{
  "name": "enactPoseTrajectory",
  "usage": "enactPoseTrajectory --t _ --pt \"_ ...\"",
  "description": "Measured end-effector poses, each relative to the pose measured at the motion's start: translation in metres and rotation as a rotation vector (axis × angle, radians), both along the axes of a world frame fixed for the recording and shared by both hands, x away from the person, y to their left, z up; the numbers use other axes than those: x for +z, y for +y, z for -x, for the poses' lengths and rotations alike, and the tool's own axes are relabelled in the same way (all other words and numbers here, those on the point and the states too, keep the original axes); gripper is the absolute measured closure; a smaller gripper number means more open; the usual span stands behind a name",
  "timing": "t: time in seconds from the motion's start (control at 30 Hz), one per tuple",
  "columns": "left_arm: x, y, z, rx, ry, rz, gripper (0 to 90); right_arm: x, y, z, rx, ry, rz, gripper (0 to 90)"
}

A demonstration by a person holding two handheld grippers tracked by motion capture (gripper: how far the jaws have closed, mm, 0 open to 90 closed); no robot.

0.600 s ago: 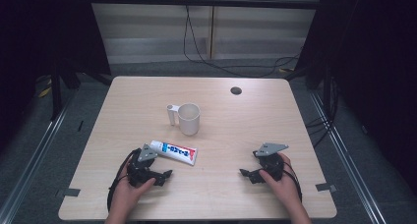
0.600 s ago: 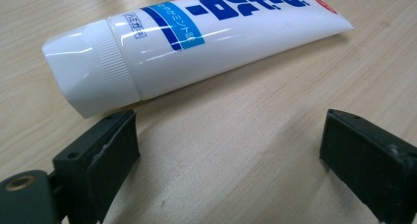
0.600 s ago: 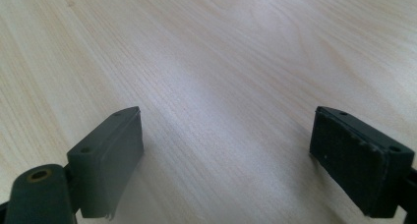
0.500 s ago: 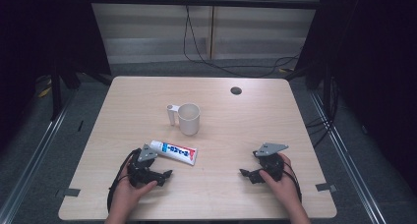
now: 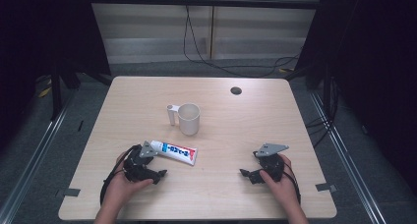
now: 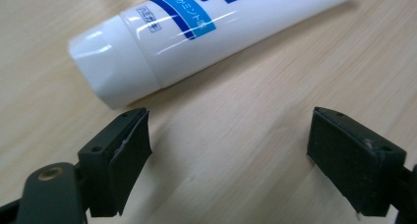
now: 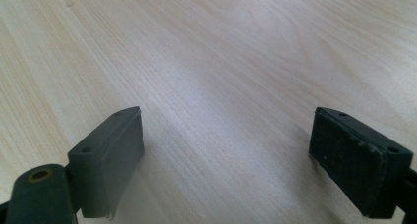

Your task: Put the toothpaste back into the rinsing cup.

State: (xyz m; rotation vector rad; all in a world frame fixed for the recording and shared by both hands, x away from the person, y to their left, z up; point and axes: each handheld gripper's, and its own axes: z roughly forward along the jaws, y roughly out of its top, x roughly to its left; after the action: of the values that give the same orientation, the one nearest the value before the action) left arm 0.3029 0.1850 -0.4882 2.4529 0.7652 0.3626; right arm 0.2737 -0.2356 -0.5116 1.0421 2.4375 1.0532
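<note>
Where blue lettering blurs, toothpaste tube (image 6: 196, 32), unreadable

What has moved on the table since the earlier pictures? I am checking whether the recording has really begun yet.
Nothing visibly changed. The left tool rests open just short of the toothpaste tube, not touching it, and the right tool rests open on the bare table. The mug stands where it was.
</note>
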Motion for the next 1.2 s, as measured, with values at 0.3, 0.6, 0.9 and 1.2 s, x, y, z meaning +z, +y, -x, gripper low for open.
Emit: enactPoseTrajectory --t 0.3,0.6,0.9,1.2 --pt "0.029 -0.017 -0.018 -0.178 0.001 -0.241 16.2 0.000 0.000 0.000 0.000 0.001 0.000 12.6" --pt "0.049 -0.042 -0.036 -0.270 -0.013 -0.319 16.4 0.000 0.000 0.000 -0.002 0.001 -0.001 12.6" --pt "0.051 -0.067 -0.046 -0.361 0.005 -0.379 16.7 0.000 0.000 0.000 -0.002 0.001 -0.001 12.6" --pt "0.036 -0.082 -0.054 -0.400 0.051 -0.395 19.6 0.000 0.000 0.000 -0.002 0.001 -0.001 12.6"
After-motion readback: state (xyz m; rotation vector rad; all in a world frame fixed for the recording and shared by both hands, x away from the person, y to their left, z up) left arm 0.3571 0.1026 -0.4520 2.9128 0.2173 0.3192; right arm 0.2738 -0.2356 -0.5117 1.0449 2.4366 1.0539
